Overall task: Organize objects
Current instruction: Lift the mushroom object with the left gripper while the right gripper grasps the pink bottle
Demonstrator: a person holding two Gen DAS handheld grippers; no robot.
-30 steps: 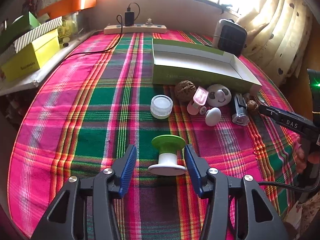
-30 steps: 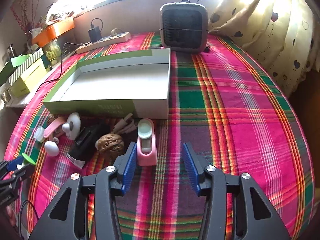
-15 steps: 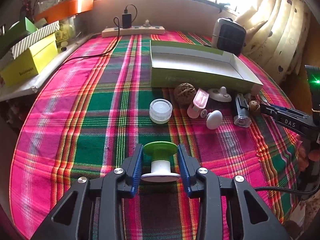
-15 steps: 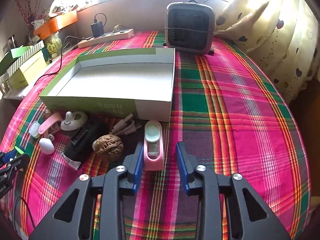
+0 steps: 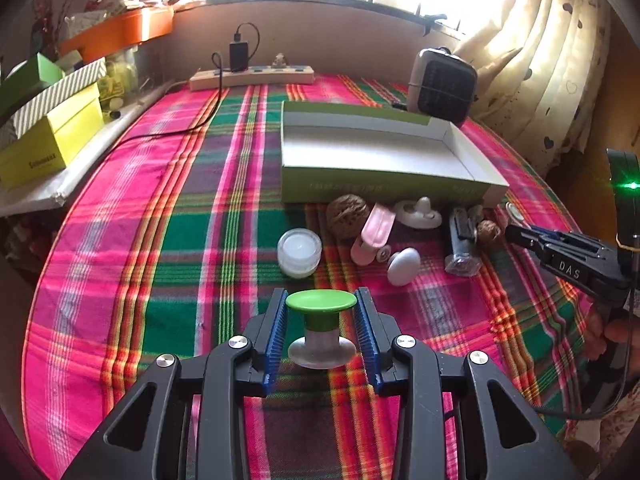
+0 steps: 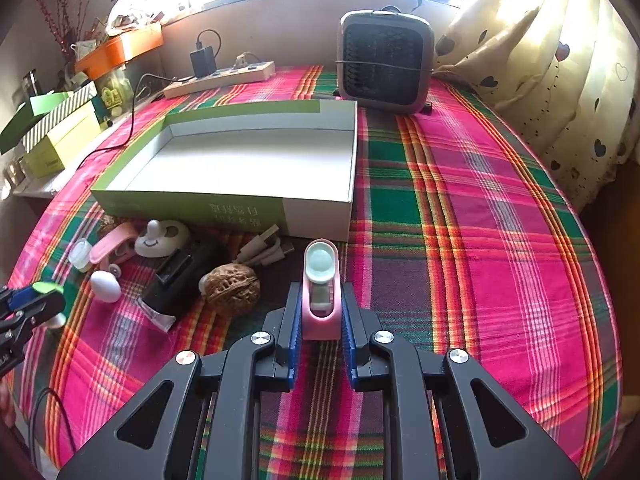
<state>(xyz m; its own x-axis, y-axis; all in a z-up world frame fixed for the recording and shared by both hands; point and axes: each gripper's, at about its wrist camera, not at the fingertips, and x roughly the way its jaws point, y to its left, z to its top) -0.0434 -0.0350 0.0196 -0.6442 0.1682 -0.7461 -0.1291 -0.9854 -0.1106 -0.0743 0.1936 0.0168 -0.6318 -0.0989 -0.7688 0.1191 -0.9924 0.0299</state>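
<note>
Two grabs: left gripper [image 5: 321, 328] clamped green-capped knob [image 5: 321, 322], light, rigid; right gripper [image 6: 320, 320] closing on pink case [image 6: 321, 292], slick plastic sides.

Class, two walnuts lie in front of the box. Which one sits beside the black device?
The smaller walnut, right of the black device in the left view. The bigger walnut sits beside the pink roller.

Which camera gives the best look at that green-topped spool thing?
The left wrist view. There the green-topped spool sits front and centre, its green cap and white base clear between the left tool's blue pads. The right wrist view catches only a sliver of its green cap at the far left edge.
</note>
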